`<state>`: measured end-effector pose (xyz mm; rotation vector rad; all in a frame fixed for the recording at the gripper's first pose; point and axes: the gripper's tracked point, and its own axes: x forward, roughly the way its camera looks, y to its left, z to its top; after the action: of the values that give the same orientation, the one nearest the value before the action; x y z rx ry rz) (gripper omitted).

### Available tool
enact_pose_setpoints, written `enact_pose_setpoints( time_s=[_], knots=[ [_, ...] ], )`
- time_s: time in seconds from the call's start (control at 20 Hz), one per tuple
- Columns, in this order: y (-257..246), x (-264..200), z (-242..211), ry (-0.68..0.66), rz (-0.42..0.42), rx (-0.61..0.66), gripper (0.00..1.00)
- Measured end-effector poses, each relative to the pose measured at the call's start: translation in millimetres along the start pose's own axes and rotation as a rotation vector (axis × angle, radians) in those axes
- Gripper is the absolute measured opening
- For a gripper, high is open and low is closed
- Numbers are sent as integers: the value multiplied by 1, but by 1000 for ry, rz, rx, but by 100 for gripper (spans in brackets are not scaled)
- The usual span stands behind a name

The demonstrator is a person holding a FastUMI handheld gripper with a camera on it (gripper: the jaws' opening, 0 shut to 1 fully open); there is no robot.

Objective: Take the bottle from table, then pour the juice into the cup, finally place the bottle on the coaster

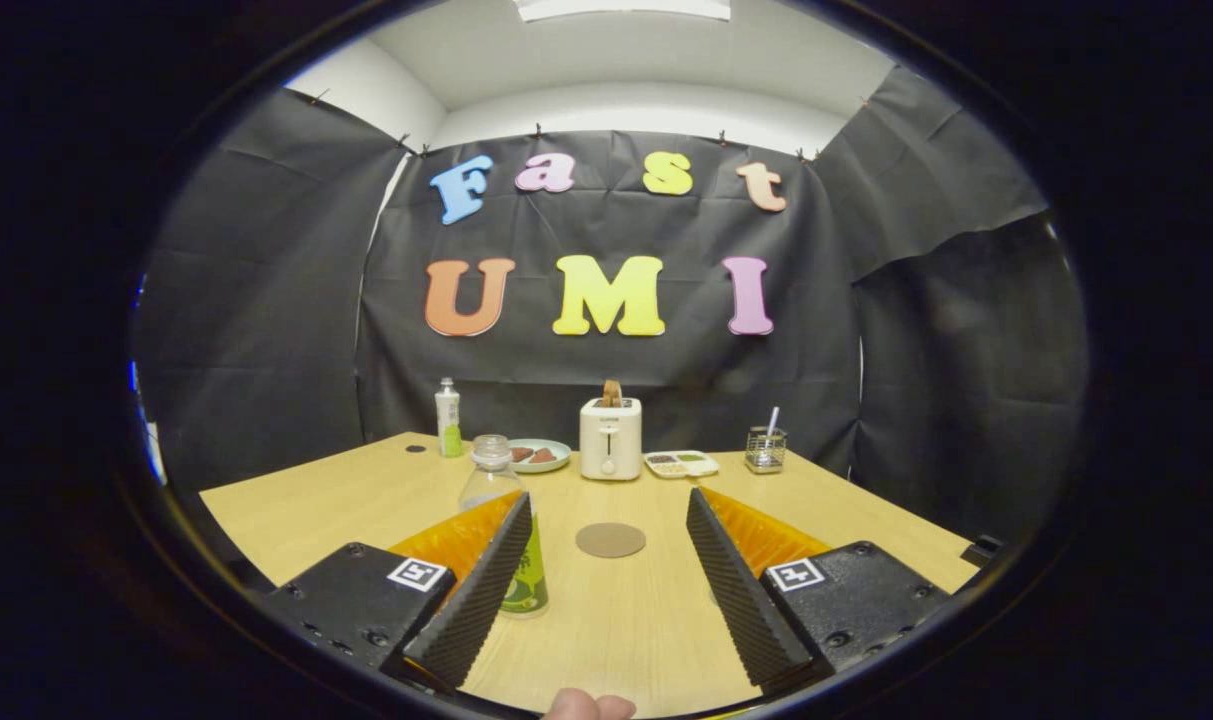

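On your table (296, 520) stood two bottles, one (506, 540) by your gripper's (606, 570) spread fingers, one (448, 418) at the back, plus one coaster (610, 540), toaster (610, 438), plate (539, 456), tray (681, 463) and wire holder (765, 450).

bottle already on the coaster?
No. The bottle stands on the table beside the gripper's left finger; the coaster lies bare between the open fingers.
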<state>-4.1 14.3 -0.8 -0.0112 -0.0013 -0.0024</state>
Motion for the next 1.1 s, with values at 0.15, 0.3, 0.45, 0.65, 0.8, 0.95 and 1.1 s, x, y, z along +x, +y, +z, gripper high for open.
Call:
enact_pose_setpoints(
  time_s=[0.15, 0.3, 0.45, 0.65, 0.8, 0.95, 1.1],
  knots=[
    [10, 2, -1, 8, 6, -14, 100],
    [21, 2, -3, 16, 20, -28, 100],
    [35, 5, -7, 26, 28, -45, 100],
    [57, 14, -18, 48, 60, -45, 100],
    [69, 23, -28, 67, 60, -58, 100],
    [81, 35, -46, 107, 67, -77, 100],
    [89, 50, -64, 152, 67, -94, 100]
  ],
)
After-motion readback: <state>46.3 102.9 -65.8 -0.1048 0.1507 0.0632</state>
